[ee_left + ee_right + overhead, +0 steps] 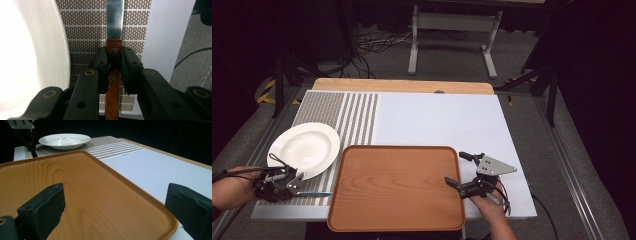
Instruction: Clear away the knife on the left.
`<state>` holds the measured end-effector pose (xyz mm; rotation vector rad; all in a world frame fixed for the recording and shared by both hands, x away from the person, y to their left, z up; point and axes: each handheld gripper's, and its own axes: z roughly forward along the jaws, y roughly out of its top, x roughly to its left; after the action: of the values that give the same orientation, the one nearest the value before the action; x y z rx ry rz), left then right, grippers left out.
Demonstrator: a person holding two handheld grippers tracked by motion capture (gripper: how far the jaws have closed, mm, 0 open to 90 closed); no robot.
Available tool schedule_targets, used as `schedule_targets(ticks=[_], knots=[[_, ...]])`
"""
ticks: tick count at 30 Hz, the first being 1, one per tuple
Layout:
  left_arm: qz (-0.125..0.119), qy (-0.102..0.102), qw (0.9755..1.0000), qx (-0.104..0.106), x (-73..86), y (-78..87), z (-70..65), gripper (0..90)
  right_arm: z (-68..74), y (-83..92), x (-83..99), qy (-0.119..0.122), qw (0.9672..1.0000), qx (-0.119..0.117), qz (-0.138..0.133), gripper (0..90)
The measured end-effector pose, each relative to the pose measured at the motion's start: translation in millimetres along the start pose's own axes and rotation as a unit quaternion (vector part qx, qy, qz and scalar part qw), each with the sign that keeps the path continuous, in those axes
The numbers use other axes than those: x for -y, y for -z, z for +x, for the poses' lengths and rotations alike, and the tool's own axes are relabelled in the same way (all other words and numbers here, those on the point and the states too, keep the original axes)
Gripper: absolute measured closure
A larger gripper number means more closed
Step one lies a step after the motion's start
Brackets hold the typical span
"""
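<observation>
The left gripper (113, 67) clamps its fingers (101, 65) onto the knife (114, 53) handle, knife lying on the striped mat (357, 117) beside the white plate (304, 149). Grasp looks secured; next comes a clean lift. The right gripper (466, 170) waits, released, over the tray (397, 187) on the worktop (437, 117).

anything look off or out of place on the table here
Nothing stands out. The white plate sits upright on the striped placemat, the wooden tray lies flat and bare, and the knife lies straight on the mat between the left gripper jaws. No spills or damage.
</observation>
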<state>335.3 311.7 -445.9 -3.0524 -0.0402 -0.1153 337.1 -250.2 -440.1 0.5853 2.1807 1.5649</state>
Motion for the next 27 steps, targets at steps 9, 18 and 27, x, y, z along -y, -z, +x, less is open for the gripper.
schedule_targets(ticks=[9,18,27], knots=[[-0.005,0.018,0.9998,-0.007,1.5,6.3,-0.6,77.9,0.0,-0.5,0.2,0.001,1.0,0.0,0.001,3.6],[-0.015,0.079,0.9967,-0.007,7.1,21.8,-2.2,78.1,-0.1,-0.1,0.1,0.0,1.0,0.0,0.002,3.6],[-0.082,0.155,0.9845,-0.002,11.0,44.1,-1.2,78.0,-0.4,-0.1,0.0,-0.002,1.0,0.0,-0.001,3.9]])
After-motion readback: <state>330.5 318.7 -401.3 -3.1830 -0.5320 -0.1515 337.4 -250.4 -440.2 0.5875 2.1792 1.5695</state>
